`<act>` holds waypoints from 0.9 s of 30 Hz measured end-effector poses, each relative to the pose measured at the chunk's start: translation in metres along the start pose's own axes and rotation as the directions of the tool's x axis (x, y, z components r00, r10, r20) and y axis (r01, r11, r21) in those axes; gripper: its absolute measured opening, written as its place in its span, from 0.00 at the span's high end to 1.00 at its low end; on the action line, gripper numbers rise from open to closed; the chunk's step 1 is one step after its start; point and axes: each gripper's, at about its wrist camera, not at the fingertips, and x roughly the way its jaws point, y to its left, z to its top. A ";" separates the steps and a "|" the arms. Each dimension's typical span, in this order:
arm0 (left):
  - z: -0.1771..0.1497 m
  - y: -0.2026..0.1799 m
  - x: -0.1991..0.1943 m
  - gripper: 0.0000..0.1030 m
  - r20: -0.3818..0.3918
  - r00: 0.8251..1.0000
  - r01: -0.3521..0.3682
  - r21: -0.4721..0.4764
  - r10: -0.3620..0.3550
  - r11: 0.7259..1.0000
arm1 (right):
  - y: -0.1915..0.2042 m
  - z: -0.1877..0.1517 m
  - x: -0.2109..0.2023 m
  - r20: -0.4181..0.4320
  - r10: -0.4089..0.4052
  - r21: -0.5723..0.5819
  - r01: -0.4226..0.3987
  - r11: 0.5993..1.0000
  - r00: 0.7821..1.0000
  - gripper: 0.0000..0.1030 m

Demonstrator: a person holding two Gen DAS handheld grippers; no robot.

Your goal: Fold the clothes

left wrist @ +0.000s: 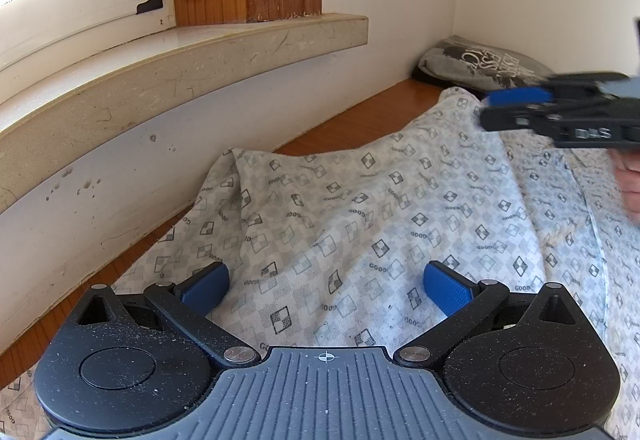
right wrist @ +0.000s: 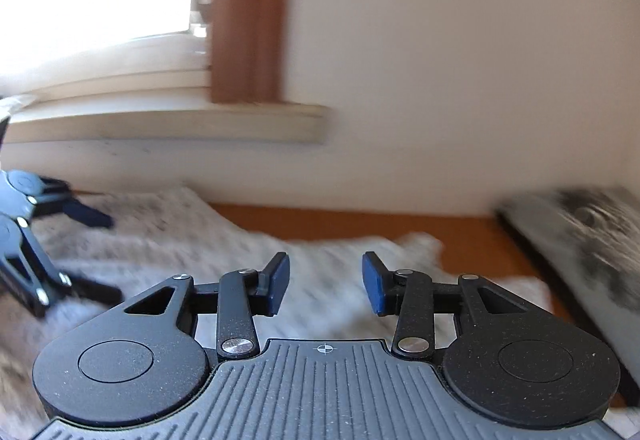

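A folded grey shirt (left wrist: 480, 60) sits in the corner; the patterned garment (left wrist: 360, 208) sprawls under the left gripper (left wrist: 326, 286) and right gripper (right wrist: 325, 284), both gaping, empty.

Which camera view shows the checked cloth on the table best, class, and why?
The left wrist view. There the checked cloth lies sharp across the middle, with its pattern and creases plain. The right wrist view shows the same cloth only as a pale, motion-blurred patch beyond the open right gripper, its pattern unreadable.

"good" repeats across the patterned cloth (left wrist: 360, 200); "das" marks the right hand-held gripper (left wrist: 516, 106).
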 end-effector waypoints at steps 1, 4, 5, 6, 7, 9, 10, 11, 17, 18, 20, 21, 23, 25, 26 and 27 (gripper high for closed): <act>0.000 0.000 0.000 0.00 0.000 1.000 0.000 0.000 0.000 1.000 | 0.000 0.003 0.011 -0.022 -0.009 0.000 0.009 1.000 1.000 0.61; 0.000 0.000 0.000 0.00 0.000 1.000 0.000 0.000 0.000 1.000 | -0.008 0.008 0.039 -0.097 -0.056 0.016 0.058 0.998 0.994 0.60; 0.000 0.000 0.000 0.00 0.000 1.000 0.000 -0.001 0.000 1.000 | -0.014 0.007 0.046 -0.119 -0.069 0.031 0.073 0.997 0.990 0.59; 0.000 0.000 0.000 0.00 0.000 1.000 0.000 -0.001 0.000 1.000 | -0.021 0.004 0.051 -0.129 -0.064 0.053 0.071 0.996 0.990 0.58; -0.001 0.001 0.000 0.00 0.000 1.000 0.001 -0.001 -0.001 1.000 | -0.027 0.001 0.056 -0.138 -0.058 0.075 0.069 0.995 0.989 0.57; -0.001 0.001 0.000 0.00 0.000 1.000 0.001 -0.003 -0.001 1.000 | -0.034 -0.003 0.059 -0.135 -0.043 0.104 0.057 0.993 0.990 0.57; -0.001 0.001 -0.001 0.00 0.001 1.000 0.002 -0.003 -0.002 1.000 | -0.035 -0.003 0.059 -0.135 -0.040 0.108 0.055 0.993 0.990 0.55; -0.001 0.001 -0.001 0.00 0.002 1.000 0.004 -0.006 -0.004 1.000 | -0.034 -0.003 0.059 -0.136 -0.039 0.107 0.054 0.993 0.990 0.55; -0.001 0.019 -0.020 0.00 0.039 0.999 0.033 -0.058 -0.030 0.998 | -0.036 -0.004 0.060 -0.137 -0.032 0.116 0.048 0.992 0.990 0.54; -0.002 0.027 -0.027 0.00 0.058 0.998 0.046 -0.098 -0.040 0.994 | -0.035 -0.004 0.060 -0.137 -0.035 0.112 0.050 0.992 0.990 0.54; -0.003 0.045 -0.036 0.01 0.097 0.992 0.097 -0.179 -0.081 0.979 | -0.034 -0.004 0.060 -0.137 -0.041 0.104 0.055 0.993 0.990 0.54; -0.002 0.051 -0.037 0.05 0.104 0.991 0.101 -0.204 -0.081 0.974 | -0.033 -0.004 0.060 -0.136 -0.043 0.101 0.057 0.993 0.990 0.53; 0.002 0.059 -0.032 0.31 0.088 0.993 0.097 -0.232 -0.079 0.968 | -0.032 -0.004 0.060 -0.135 -0.046 0.098 0.060 0.993 0.990 0.53; 0.007 0.062 -0.023 0.44 0.062 0.994 0.106 -0.241 -0.093 0.965 | -0.032 -0.004 0.059 -0.135 -0.049 0.095 0.062 0.994 0.990 0.53; 0.009 0.060 -0.018 0.45 0.055 0.994 0.107 -0.237 -0.096 0.966 | -0.031 -0.004 0.059 -0.134 -0.050 0.093 0.063 0.994 0.990 0.53; 0.011 0.059 -0.012 0.45 0.046 0.995 0.092 -0.226 -0.084 0.970 | -0.031 -0.004 0.059 -0.134 -0.052 0.091 0.064 0.994 0.990 0.53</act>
